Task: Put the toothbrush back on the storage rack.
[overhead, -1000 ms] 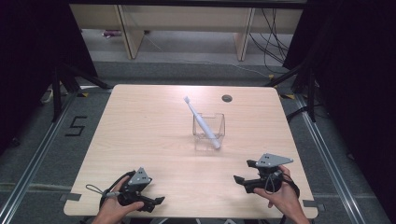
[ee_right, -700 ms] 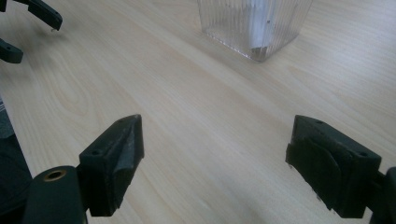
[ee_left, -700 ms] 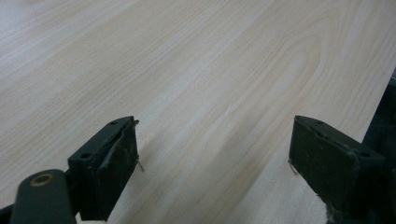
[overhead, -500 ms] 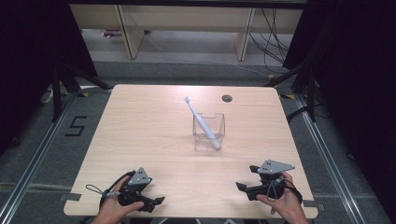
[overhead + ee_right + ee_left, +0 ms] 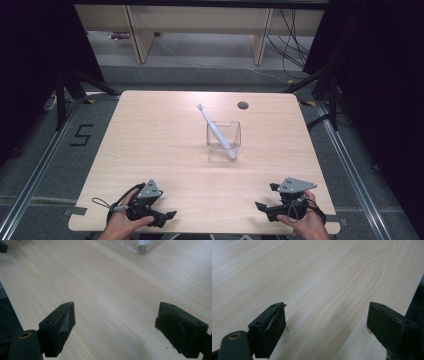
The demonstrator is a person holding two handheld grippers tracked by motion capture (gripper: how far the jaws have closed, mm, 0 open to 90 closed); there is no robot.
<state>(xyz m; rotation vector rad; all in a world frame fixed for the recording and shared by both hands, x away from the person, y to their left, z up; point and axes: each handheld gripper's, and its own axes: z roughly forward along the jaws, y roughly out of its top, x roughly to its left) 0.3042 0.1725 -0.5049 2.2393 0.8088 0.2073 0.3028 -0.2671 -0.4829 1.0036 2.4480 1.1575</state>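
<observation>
A clear square cup (image 5: 223, 141) stands a little right of the middle of the wooden table (image 5: 150, 130), with a white toothbrush (image 5: 216, 131) leaning in it, its brush head pointing up and to the far left. A small dark round hole (image 5: 243, 105) sits in the table near the far edge. The left gripper (image 5: 160, 216) rests at the near left edge, held by the left hand (image 5: 120, 227); its jaws stand wide apart with bare table between them. The right gripper (image 5: 265, 199) sits at the near right edge in the right hand (image 5: 307, 225); its jaws have just been opening and now stand wide, holding nothing. Both grippers are well apart from the cup.
</observation>
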